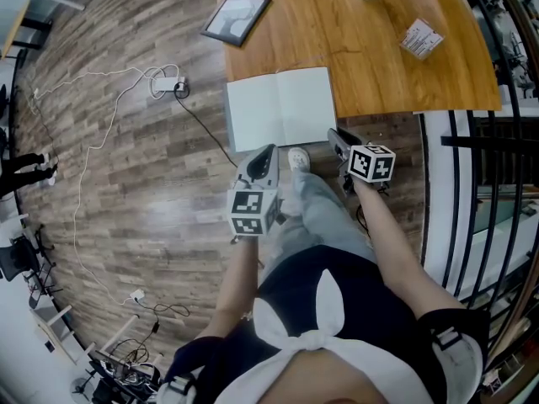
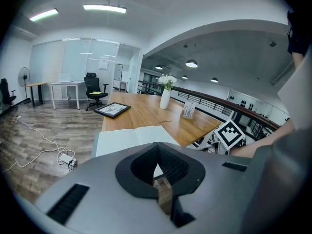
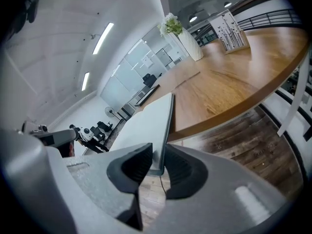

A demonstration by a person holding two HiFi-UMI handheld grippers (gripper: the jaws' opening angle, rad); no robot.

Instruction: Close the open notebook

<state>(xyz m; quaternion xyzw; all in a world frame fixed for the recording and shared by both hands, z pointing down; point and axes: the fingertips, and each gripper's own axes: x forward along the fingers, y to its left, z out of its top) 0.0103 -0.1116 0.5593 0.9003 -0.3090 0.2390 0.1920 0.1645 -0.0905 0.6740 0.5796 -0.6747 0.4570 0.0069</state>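
Head view, near to far.

1. Person: dark top, light trousers, both forearms reaching forward.
2. left gripper (image 2: 157, 145): fingers closed tip to tip with nothing between them. It hangs just short of the near left edge of the notebook. Its cube shows black-and-white square markers.
3. right gripper (image 3: 158, 161): fingers clamped on the near right corner of the notebook, one on each face of the leaf. Its cube carries the same kind of markers.
4. notebook (image 1: 282, 108): open, lying flat with blank white pages up. It sits at the near left corner of the table, its near edge overhanging the wood floor.
5. table (image 1: 379, 74): warm brown wood with a curved edge.
6. power strip (image 1: 166, 83): on the floor left of the table, with white and dark cables trailing from it.
7. printed card (image 1: 421, 39): white, at the right side of the table. Its print is too small to read.
8. picture frame (image 1: 237, 16): dark border, lying flat at the table's left edge.
9. vase (image 2: 165, 99): white, holding white flowers, at the far end of the table.
10. railing (image 1: 488, 183): black bars, right of the table.
11. office chair (image 2: 94, 89): black, well beyond the table, beside a desk.
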